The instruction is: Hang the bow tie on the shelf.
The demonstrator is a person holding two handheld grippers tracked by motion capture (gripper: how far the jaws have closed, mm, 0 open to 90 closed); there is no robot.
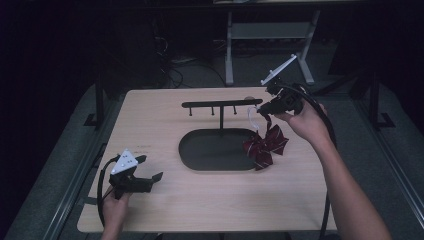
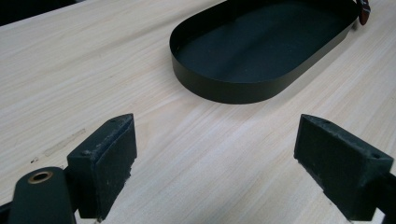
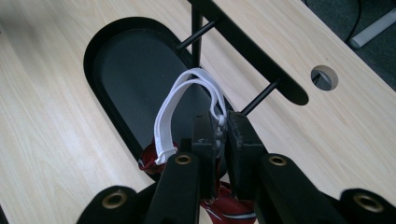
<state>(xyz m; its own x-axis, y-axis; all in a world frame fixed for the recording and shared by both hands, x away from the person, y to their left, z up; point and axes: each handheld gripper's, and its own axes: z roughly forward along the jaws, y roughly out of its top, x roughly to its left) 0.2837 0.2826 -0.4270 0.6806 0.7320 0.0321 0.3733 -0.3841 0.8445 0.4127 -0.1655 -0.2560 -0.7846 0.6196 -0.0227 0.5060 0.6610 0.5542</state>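
Observation:
A dark red striped bow tie (image 1: 266, 145) with a white elastic strap (image 3: 177, 105) hangs from my right gripper (image 1: 266, 111), its bow hanging at the right end of the black oval tray (image 1: 200, 159). In the right gripper view the gripper (image 3: 219, 128) is shut on the strap, close to a peg of the black T-shaped hanger rack (image 3: 252, 46). The rack (image 1: 221, 104) stands at the tray's far rim. My left gripper (image 1: 152, 169) rests at the table's near left, open with nothing in it; in its own view the gripper (image 2: 215, 154) faces the tray (image 2: 224, 88).
The light wooden table (image 1: 150, 120) has a round cable hole (image 3: 324, 77) beyond the rack's right end. A white desk frame (image 1: 270, 35) stands on the floor behind the table. Dark floor surrounds the table edges.

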